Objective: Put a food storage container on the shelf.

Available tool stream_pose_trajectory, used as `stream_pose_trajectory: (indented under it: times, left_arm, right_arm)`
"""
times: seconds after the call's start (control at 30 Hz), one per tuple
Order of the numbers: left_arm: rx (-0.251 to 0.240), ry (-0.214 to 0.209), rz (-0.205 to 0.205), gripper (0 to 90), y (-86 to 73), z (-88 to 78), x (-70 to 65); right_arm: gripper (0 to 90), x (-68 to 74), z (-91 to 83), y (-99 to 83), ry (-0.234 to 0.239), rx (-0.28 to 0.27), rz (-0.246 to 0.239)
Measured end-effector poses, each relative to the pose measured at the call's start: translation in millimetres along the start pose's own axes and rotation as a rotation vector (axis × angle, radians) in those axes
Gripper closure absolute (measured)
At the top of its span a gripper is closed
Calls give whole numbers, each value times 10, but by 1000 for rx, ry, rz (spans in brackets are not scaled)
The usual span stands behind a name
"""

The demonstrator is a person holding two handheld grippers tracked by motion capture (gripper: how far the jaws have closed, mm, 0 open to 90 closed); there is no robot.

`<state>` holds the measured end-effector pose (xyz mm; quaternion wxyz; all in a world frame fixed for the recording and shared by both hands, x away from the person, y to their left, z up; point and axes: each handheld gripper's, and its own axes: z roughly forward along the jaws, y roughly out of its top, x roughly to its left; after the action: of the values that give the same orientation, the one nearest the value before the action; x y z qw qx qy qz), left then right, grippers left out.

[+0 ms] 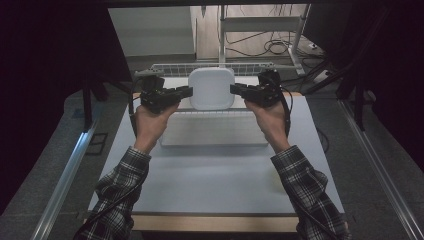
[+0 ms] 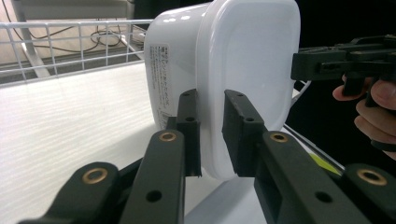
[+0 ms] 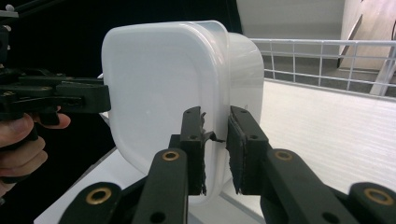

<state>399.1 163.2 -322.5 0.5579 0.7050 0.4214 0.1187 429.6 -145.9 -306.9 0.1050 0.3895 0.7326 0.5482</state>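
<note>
1. One white lidded plastic container (image 1: pixel 211 88), held up between two grippers, above the far part of the worktop (image 1: pixel 210 170).
2. One wire rack (image 1: pixel 210 68) just beyond the container; one pale flat tray (image 1: pixel 212 131) below it on the worktop.
3. Left gripper (image 2: pixel 211 133): fingers (image 2: pixel 189 126) nearly together, pinching the lid's rim at the container's left edge.
4. Right gripper (image 3: pixel 215 147): fingers (image 3: pixel 243 149) likewise clamped on the opposite rim.
5. Two hands (image 1: pixel 150 122) in plaid sleeves (image 1: pixel 120 192), raised forward, wrists angled inward, grippers pointing at each other.

far: wire rack (image 1: pixel 210 68) blocks | near: tabletop (image 1: pixel 215 185) free | mid: white container (image 1: pixel 211 88) btwn grippers
</note>
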Motion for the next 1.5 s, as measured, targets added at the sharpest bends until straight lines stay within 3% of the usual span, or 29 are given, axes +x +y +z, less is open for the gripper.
stream_pose_trajectory:
  times: [0.2, 0.53, 0.87, 1.0, 1.13, 1.3, 1.5]
  left_arm:
    - [-7, -13, 0, 689, 18, 27, 26]
    - [-28, 16, 8, 616, 30, 104, 48]
    - [-13, 46, 22, 568, 49, 193, 81]
    - [-2, 73, 49, 523, 50, 227, 81]
    - [-8, 77, 34, 487, 49, 248, 114]
    - [-11, 60, 14, 459, 61, 273, 140]
    - [-14, 81, 25, 447, 92, 299, 151]
  right_arm:
    - [711, 0, 34, 18, 3, -8, -10]
    - [647, 10, 119, 39, -26, 6, -45]
    - [612, -24, 185, 32, -24, 12, -32]
    - [588, -40, 196, 39, -30, 15, -25]
    - [562, -56, 214, 46, -33, 9, -17]
    - [552, -54, 242, 73, -87, 5, -43]
    - [553, -59, 282, 98, -109, -3, -41]
